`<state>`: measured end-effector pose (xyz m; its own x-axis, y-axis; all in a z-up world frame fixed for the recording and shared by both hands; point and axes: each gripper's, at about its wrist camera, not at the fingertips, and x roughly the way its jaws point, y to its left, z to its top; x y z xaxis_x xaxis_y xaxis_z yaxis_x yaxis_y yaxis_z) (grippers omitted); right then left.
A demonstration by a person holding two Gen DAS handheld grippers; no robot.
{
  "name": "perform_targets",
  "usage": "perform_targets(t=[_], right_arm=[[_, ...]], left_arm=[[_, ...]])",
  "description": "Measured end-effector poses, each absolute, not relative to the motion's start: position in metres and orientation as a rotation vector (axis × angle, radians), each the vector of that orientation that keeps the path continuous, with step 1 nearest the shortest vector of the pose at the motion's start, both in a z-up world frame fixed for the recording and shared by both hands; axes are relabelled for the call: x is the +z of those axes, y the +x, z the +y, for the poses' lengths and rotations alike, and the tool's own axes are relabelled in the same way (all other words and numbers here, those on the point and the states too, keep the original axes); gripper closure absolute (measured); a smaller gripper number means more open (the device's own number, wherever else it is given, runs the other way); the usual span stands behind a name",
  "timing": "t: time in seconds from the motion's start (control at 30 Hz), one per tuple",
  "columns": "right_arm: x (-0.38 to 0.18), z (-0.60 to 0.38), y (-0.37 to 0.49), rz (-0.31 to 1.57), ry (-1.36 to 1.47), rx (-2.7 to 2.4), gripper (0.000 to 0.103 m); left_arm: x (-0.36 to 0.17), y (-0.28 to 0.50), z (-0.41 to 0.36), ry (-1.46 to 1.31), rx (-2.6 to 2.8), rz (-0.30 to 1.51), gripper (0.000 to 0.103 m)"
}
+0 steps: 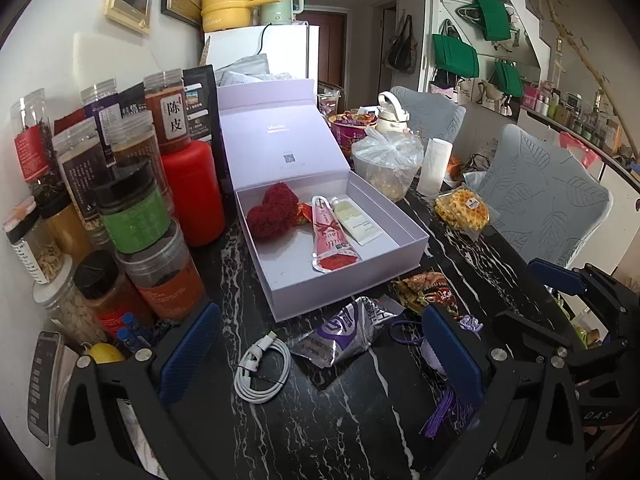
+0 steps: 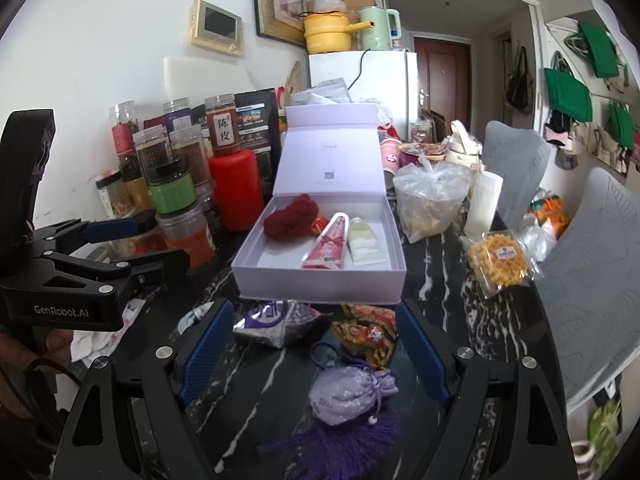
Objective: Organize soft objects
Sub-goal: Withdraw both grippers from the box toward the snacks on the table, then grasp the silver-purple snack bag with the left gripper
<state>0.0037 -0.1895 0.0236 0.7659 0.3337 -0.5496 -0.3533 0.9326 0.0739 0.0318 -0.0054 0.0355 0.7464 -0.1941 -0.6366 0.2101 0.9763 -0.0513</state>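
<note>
An open lilac gift box [image 1: 344, 292] [image 2: 320, 288] stands mid-table with its lid up. Inside lie a red plush heart [image 1: 272, 212] [image 2: 290, 218], a pink tube [image 1: 330, 240] [image 2: 330, 246] and a pale tube [image 1: 358, 220] [image 2: 364, 246]. My right gripper [image 2: 316, 352] is open, low over the table. A lavender sachet pouch [image 2: 352, 394] with a purple tassel [image 2: 344, 436] lies between its fingers, untouched. My left gripper [image 1: 320, 356] is open too, straddling a silver-purple packet [image 1: 344, 332] [image 2: 276, 320] and a white cable [image 1: 262, 368]. A crumpled snack wrapper [image 1: 428, 288] [image 2: 368, 328] lies before the box.
Stacked jars [image 1: 132, 216] [image 2: 176, 196] and a red bottle [image 1: 192, 192] [image 2: 236, 188] crowd the left side by the wall. A bagged bowl [image 1: 386, 160] [image 2: 430, 196], a waffle pack [image 1: 462, 208] [image 2: 500, 260] and grey chairs [image 1: 544, 200] stand to the right. A phone [image 1: 44, 384] lies at the near left.
</note>
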Motion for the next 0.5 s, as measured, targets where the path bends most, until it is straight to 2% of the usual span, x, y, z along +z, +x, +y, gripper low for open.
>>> perform_targets(t=[0.5], right_arm=[[-0.02, -0.203, 0.013, 0.657, -0.003, 0.363, 0.019]], left_arm=[[-0.017, 0.061, -0.029, 0.062, -0.291, 0.816, 0.0]])
